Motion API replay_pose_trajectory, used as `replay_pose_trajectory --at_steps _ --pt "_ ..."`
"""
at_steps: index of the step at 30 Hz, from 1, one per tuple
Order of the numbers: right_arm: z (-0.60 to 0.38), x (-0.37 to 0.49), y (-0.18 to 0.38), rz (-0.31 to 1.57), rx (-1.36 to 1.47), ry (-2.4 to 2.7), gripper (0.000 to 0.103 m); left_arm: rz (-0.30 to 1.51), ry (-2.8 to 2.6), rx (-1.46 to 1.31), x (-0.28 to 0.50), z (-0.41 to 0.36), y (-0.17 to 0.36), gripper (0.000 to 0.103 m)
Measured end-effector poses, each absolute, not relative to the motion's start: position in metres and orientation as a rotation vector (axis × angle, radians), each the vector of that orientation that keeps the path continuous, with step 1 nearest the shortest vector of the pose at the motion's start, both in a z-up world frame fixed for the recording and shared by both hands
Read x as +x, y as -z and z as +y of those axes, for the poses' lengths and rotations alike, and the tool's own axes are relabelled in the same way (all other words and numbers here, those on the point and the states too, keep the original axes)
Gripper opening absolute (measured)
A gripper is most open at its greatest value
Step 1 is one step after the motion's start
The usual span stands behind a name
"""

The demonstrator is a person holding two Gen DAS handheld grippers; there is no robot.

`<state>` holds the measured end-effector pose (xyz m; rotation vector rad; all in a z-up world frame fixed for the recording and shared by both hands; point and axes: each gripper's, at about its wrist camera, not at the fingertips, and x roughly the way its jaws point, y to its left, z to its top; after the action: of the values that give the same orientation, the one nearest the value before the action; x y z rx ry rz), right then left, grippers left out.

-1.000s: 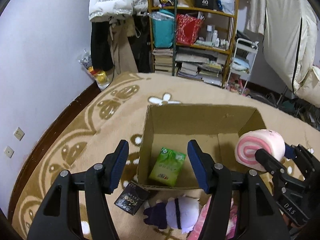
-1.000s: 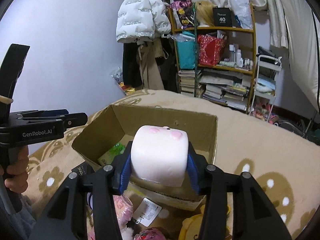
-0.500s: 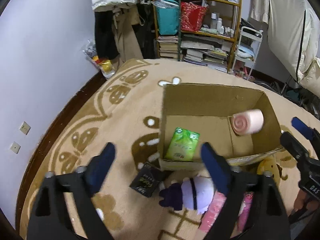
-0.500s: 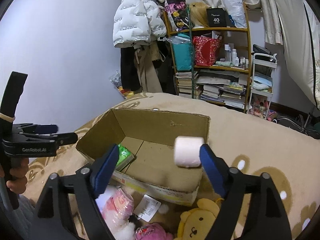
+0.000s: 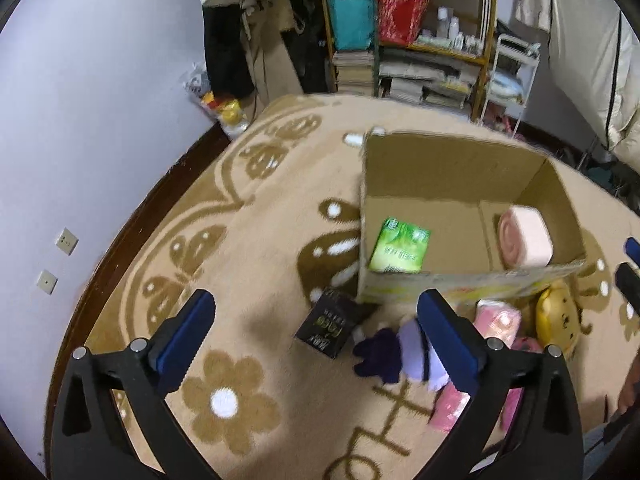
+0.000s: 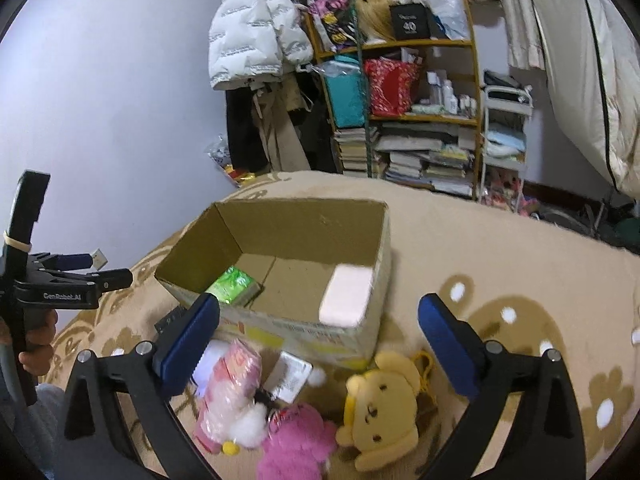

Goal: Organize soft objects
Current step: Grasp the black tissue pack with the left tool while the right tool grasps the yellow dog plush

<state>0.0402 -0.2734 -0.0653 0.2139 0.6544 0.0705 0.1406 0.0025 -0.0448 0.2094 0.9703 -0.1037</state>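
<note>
Both our grippers hang with jaws wide apart and nothing in them: left gripper (image 5: 316, 338), right gripper (image 6: 320, 322). The pink roll (image 6: 347, 300) lies inside the cardboard box (image 6: 280, 216) by its right wall, near the green pack (image 6: 234, 285). Next we pick from the pile on the rug (image 6: 500, 248) at the box's near edge; the yellow bear (image 6: 382, 402) looks easiest, so we straddle its body squarely.
</note>
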Motion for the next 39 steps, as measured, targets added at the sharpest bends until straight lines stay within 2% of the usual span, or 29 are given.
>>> replay_pose_trajectory --at_steps 15,39 --pt "-0.294 0.044 0.117 0.854 0.291 -0.013 0.103 1.175 0.045 0.233 0.164 0.008 0.102 0.100" --pt "-0.293 0.072 0.173 1.006 0.322 0.033 0.103 1.330 -0.019 0.125 0.197 0.016 0.167 0.100"
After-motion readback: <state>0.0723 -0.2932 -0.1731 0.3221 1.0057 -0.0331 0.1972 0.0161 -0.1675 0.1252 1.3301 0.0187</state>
